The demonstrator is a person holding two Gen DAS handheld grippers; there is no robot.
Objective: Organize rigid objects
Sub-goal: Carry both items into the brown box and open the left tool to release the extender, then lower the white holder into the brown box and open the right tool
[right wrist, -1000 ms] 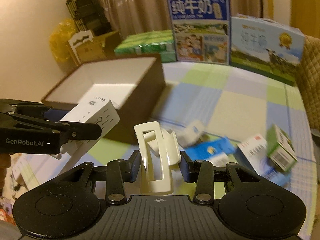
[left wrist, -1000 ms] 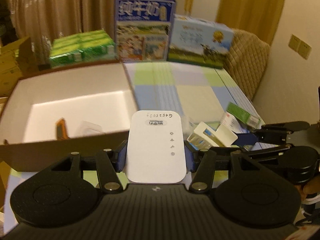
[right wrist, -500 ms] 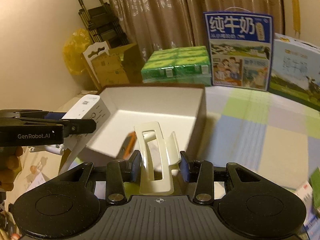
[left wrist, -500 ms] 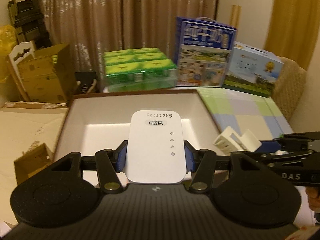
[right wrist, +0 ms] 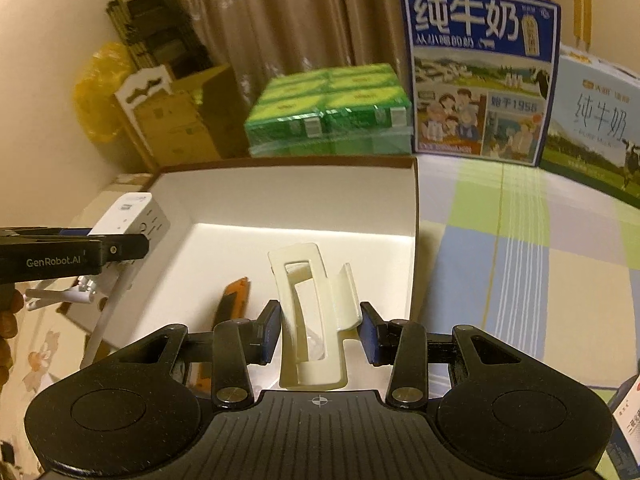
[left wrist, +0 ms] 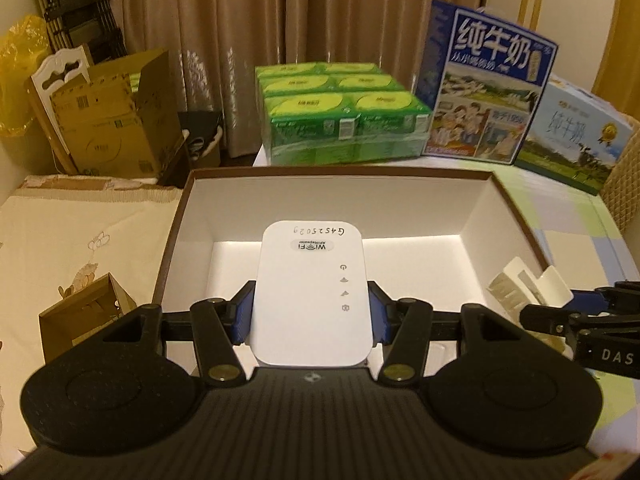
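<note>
- The left hand-held gripper [left wrist: 310, 312] clamps a white WiFi repeater [left wrist: 310, 292] over the open box [left wrist: 516, 216].
- The right hand-held gripper [right wrist: 320, 330] grips a cream hair clip [right wrist: 310, 312] above it.
- An orange cutter [right wrist: 232, 300] already lies inside; both held items remain unplaced.

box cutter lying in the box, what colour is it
Orange and black utility knife, seen best in the right wrist view, lying on the white box floor.

The orange utility knife [right wrist: 234, 300] in the white box [right wrist: 280, 184] is half hidden behind the right gripper [right wrist: 320, 330]. Beside that box, the light blue milk carton [right wrist: 596, 128] is cut off by the frame's edge, and its small print is blurred.
</note>
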